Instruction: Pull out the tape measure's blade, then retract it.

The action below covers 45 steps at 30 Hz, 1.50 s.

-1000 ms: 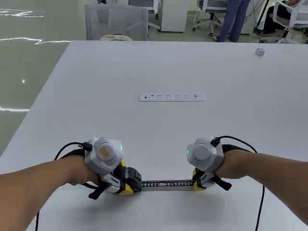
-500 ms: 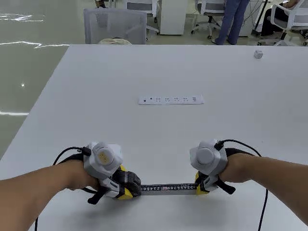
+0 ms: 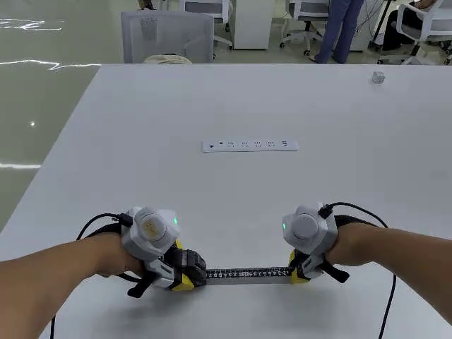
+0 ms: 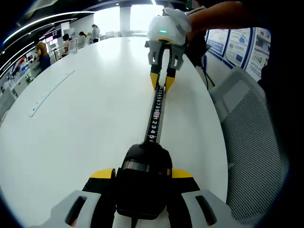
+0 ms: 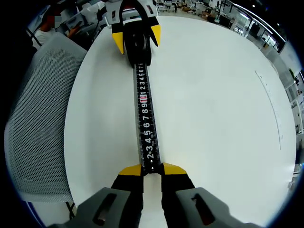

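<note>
Step in hand: pulling the blade [image 5: 145,118] out of the tape measure's case [image 4: 142,190]; judging by the short run of numerals exposed, the pull is only partly made and the retraction is not yet begun
Left gripper [image 4: 142,174]: clenched on the case, with one yellow-tipped jaw pressed to each flank
Right gripper [image 5: 152,169]: closed on the blade's free end, which is pinched between the yellow tips
Where the tape measure is: at the near edge of the table [image 3: 233,198], stretched between the two grippers; whether the blade touches the surface or hangs just above it cannot be told
How the pull is best made: the free end should be drawn straight away along the blade's own line while the case is held steady; a sideways or twisting pull would likely kink the strip
How the return is best made: the end should be walked back to the case under a firm pinch, not let fly, since a sprung blade is expected to snap home
Blade: a thin, narrow strip, dark with pale printed numerals and one red mark, probably easily buckled
Case: black, rounded, chunky, glossy on top
Table: white, matt and smooth, so little grip is offered to the case
Further off: a white power strip [image 3: 249,145] is seen well apart near the table's middle, and a grey mesh chair [image 3: 167,32] at the far edge
</note>
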Tool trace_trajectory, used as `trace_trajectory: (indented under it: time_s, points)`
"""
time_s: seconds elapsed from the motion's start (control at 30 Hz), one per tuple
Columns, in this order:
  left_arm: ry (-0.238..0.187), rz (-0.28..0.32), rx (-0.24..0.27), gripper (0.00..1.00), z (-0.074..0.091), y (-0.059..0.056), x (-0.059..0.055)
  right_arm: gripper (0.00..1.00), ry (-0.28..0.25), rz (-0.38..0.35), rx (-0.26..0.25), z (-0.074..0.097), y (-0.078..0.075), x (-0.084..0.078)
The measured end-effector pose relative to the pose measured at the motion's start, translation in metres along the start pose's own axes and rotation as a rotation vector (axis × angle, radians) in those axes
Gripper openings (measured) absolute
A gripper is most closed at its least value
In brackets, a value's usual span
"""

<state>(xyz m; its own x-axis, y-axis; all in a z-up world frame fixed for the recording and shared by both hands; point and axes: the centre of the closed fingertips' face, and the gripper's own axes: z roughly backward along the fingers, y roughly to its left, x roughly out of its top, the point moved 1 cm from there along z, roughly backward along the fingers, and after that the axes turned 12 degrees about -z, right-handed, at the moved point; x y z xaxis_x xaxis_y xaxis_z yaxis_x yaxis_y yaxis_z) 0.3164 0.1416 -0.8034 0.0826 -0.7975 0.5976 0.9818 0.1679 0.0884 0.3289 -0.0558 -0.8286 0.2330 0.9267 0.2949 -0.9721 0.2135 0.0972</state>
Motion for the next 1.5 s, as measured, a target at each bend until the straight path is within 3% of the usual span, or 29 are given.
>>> trace_trajectory:
  time_s: [1.5]
  points:
    - [0.001,0.010,0.003,0.39,-0.001,-0.001,0.000,0.13,-0.014,-0.014,-0.009,0.008,-0.006,-0.020]
